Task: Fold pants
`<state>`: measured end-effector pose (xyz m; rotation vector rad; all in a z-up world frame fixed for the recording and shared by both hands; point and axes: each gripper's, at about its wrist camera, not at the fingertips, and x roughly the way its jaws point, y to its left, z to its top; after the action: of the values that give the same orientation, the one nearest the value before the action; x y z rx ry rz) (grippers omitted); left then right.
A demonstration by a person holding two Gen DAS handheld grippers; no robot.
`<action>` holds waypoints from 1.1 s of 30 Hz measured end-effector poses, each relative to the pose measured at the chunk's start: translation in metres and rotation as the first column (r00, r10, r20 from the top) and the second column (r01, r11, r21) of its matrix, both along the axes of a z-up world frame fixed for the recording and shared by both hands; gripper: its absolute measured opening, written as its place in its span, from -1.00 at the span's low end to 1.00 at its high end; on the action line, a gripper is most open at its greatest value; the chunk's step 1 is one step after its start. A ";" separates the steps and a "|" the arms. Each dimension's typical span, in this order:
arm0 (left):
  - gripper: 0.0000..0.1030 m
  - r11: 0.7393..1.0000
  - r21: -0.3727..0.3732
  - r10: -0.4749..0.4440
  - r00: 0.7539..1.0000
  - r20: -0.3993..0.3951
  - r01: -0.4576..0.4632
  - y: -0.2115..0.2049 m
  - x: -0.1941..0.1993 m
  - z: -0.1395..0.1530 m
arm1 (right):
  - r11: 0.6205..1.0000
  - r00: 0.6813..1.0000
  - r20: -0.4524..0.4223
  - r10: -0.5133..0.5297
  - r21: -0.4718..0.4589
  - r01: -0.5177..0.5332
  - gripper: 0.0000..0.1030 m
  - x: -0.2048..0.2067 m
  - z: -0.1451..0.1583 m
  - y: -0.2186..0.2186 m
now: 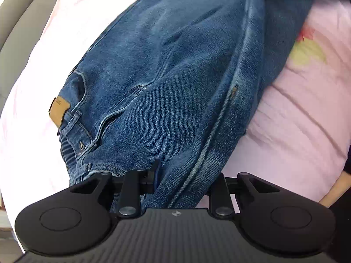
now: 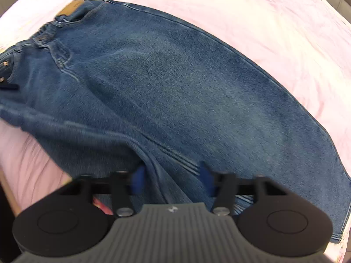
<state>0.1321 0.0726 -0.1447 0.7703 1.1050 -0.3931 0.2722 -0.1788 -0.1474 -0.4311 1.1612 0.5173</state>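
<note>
Blue denim jeans (image 1: pixel 166 70) lie on a pink bedsheet (image 1: pixel 296 118), folded lengthwise, with a tan leather waist patch (image 1: pixel 58 110) at the left. My left gripper (image 1: pixel 186 182) is shut on a bunched fold of the jeans near the waistband; the right finger is hidden by cloth. In the right wrist view the jeans (image 2: pixel 175 87) spread wide across the sheet (image 2: pixel 274 22), waist patch (image 2: pixel 70 7) at the far upper left. My right gripper (image 2: pixel 173 175) has a raised fold of the denim between its blue-padded fingers (image 2: pixel 138 178), which stand fairly wide apart.
A grey headboard or bed frame edge (image 1: pixel 19 11) curves along the upper left. A yellow and red flower print (image 1: pixel 307 48) marks the sheet to the right of the jeans. A wooden bed edge (image 2: pixel 8 192) shows at the lower left of the right wrist view.
</note>
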 end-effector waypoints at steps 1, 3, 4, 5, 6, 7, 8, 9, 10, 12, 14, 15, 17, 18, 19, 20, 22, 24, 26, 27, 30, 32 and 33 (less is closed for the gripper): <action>-0.46 1.000 -0.015 0.016 1.000 0.002 -0.016 0.001 0.001 0.003 | 1.000 1.000 -0.010 0.017 0.000 -0.017 0.37 -0.004 0.002 -0.008; -0.47 0.998 -0.041 0.052 0.999 0.005 -0.051 0.003 0.007 0.006 | 0.997 0.998 -0.023 0.056 -0.044 -0.057 0.41 -0.015 0.004 -0.025; -0.47 0.997 -0.047 0.062 0.998 0.009 -0.062 0.002 0.006 0.010 | 0.994 0.997 -0.016 0.070 -0.088 -0.071 0.48 -0.022 0.004 -0.035; -0.47 0.997 -0.048 0.069 0.998 0.014 -0.068 0.000 0.006 0.013 | 0.988 0.997 -0.005 0.081 -0.135 -0.081 0.54 -0.028 0.003 -0.046; -0.47 0.996 -0.050 0.078 0.997 0.017 -0.077 -0.001 0.007 0.015 | 0.980 0.996 0.003 0.091 -0.180 -0.089 0.55 -0.033 0.001 -0.058; -0.47 0.994 -0.053 0.094 0.995 0.016 -0.093 -0.001 0.009 0.017 | 0.970 0.995 0.012 0.101 -0.224 -0.095 0.55 -0.039 -0.001 -0.071; -0.47 0.992 -0.058 0.111 0.994 0.017 -0.110 -0.002 0.010 0.020 | 0.959 0.994 0.018 0.105 -0.265 -0.097 0.56 -0.045 -0.004 -0.085; -0.47 0.989 -0.064 0.131 0.991 0.018 -0.130 -0.003 0.011 0.022 | 0.948 0.995 0.019 0.100 -0.305 -0.090 0.56 -0.049 -0.008 -0.100; -0.47 0.986 -0.072 0.154 0.988 0.016 -0.152 -0.003 0.012 0.025 | 0.935 0.996 0.018 0.087 -0.346 -0.075 0.56 -0.053 -0.013 -0.117; -0.46 0.979 -0.080 0.189 0.982 0.012 -0.188 -0.003 0.016 0.027 | 0.914 0.999 0.015 0.041 -0.405 -0.032 0.56 -0.059 -0.024 -0.151; -0.46 0.973 -0.080 0.216 0.976 0.013 -0.215 -0.004 0.018 0.027 | 0.899 0.999 0.028 -0.030 -0.437 0.039 0.52 -0.062 -0.034 -0.183; -0.46 0.969 -0.080 0.236 0.972 0.011 -0.234 -0.004 0.020 0.026 | 0.895 0.996 0.038 -0.076 -0.438 0.085 0.50 -0.063 -0.038 -0.198; -0.46 0.960 -0.081 0.270 0.963 0.003 -0.269 -0.004 0.023 0.024 | 0.891 0.985 0.057 -0.162 -0.420 0.171 0.41 -0.064 -0.047 -0.223; -0.46 0.956 -0.083 0.283 0.959 0.000 -0.282 -0.003 0.025 0.024 | 0.890 0.980 0.065 -0.186 -0.411 0.196 0.39 -0.065 -0.052 -0.232; -0.46 0.953 -0.085 0.293 0.956 -0.002 -0.292 -0.003 0.026 0.023 | 0.896 0.977 0.076 -0.197 -0.391 0.211 0.38 -0.067 -0.057 -0.236; -0.46 0.949 -0.086 0.304 0.953 -0.004 -0.303 -0.003 0.026 0.023 | 0.904 0.975 0.091 -0.201 -0.367 0.221 0.38 -0.069 -0.058 -0.240; -0.46 0.945 -0.087 0.317 0.949 -0.001 -0.316 -0.003 0.026 0.024 | 0.914 0.974 0.113 -0.197 -0.338 0.224 0.21 -0.072 -0.058 -0.244; -0.46 0.943 -0.089 0.324 0.946 0.010 -0.321 -0.004 0.024 0.026 | 0.917 0.974 0.116 -0.194 -0.333 0.222 -0.66 -0.080 -0.055 -0.247; -0.46 0.941 -0.090 0.330 0.944 0.017 -0.327 -0.005 0.023 0.028 | 0.912 0.976 0.132 -0.176 -0.351 0.212 -1.00 -0.086 -0.049 -0.247; -0.46 0.939 -0.092 0.335 0.942 0.022 -0.331 -0.006 0.022 0.029 | 0.913 0.975 0.148 -0.167 -0.351 0.210 -1.00 -0.088 -0.044 -0.249; -0.46 0.930 -0.114 0.356 0.934 0.037 -0.350 -0.006 0.022 0.036 | 0.912 0.956 0.226 -0.187 -0.322 0.254 -1.00 -0.097 -0.024 -0.256; -0.46 0.925 -0.126 0.366 0.929 0.043 -0.359 -0.005 0.023 0.040 | 0.915 0.936 0.280 -0.214 -0.278 0.293 -1.00 -0.101 -0.001 -0.264; -0.46 0.922 -0.131 0.373 0.927 0.041 -0.365 -0.005 0.025 0.041 | 0.914 0.927 0.306 -0.219 -0.269 0.304 -1.00 -0.101 0.007 -0.265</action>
<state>0.1568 0.0680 -0.1039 0.4499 1.1258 -0.1117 0.1717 -0.4440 -0.1400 -0.5875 1.0167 0.0304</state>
